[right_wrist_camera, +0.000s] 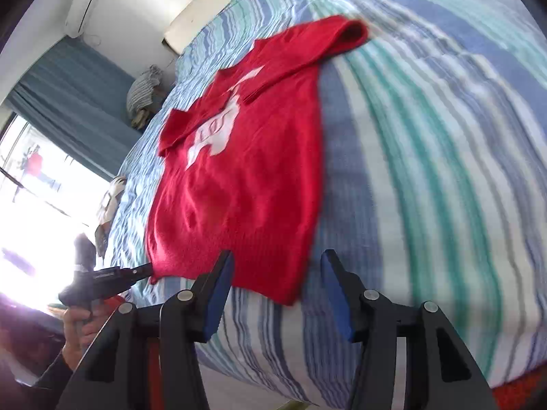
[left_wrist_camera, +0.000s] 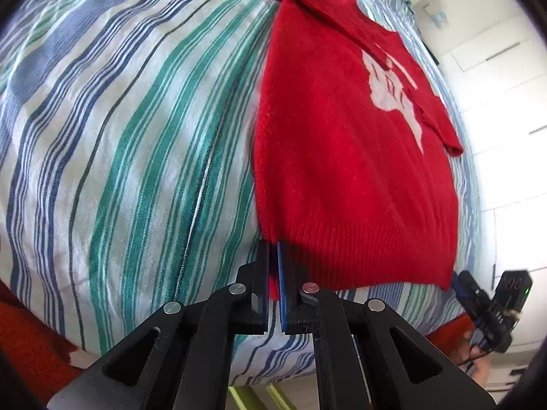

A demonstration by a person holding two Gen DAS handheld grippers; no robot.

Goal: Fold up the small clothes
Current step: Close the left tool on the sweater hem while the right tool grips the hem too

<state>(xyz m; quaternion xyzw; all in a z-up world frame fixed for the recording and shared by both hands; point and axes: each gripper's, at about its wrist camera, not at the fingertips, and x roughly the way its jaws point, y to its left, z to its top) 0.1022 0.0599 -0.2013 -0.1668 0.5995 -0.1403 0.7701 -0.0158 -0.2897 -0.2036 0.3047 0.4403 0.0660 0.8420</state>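
A small red knitted sweater with a white motif [left_wrist_camera: 342, 157] lay flat on the blue, green and white striped bedspread [left_wrist_camera: 136, 136], its ribbed hem toward the near edge of the bed. The left gripper [left_wrist_camera: 272, 256] had its jaws pinched together on the hem's left corner. The right gripper [right_wrist_camera: 277, 266] stood part open over the hem's other corner, its blue pads [right_wrist_camera: 218, 294] clear of the cloth. Bare bedspread stretched broadly beside the sweater.

Striped bedspread [left_wrist_camera: 136, 136] beside red sweater [left_wrist_camera: 342, 171] unobstructed; pillow [right_wrist_camera: 143, 92] well apart.
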